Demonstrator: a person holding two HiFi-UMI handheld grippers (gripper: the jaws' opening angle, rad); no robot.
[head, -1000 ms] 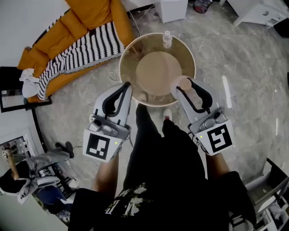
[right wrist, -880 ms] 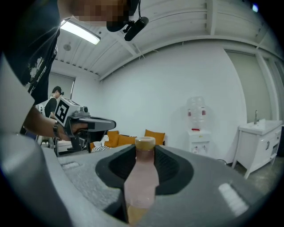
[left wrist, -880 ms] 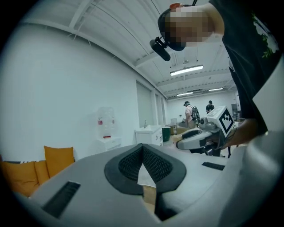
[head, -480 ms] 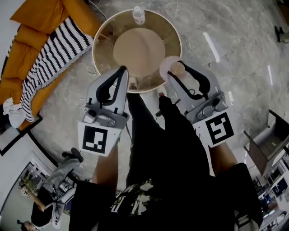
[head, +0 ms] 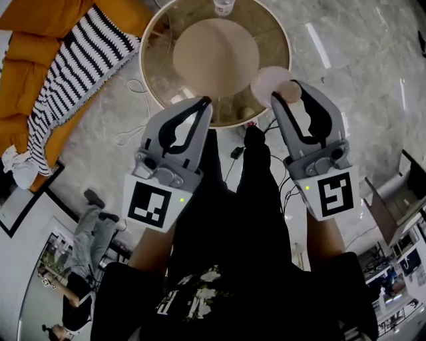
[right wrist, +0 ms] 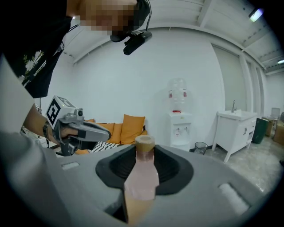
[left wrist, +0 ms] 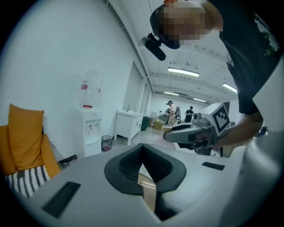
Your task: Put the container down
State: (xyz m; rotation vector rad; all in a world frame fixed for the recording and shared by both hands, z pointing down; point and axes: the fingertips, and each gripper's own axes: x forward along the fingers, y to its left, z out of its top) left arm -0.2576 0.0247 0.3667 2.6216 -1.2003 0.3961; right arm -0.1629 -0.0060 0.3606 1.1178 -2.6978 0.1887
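The right gripper is holding the container, a small pale-pink bottle with a tan cap. Its fingers are standing at a narrow spread and clamping the bottle's body just below the neck. The bottle is looking light and fairly stiff, probably plastic. Its smooth walls may be slippery, so a grip on the straight body, not the tapering shoulder, is seeming safest.

In the head view the container is overlapping the round glass surface at its 4 o'clock edge, and a water bottle is standing at 12 o'clock.

The left gripper is holding nothing, its fingers meeting at the tips.

The right gripper's fingers are hiding the container's base. How full it is, and how high it is hanging above the glass, I cannot tell.
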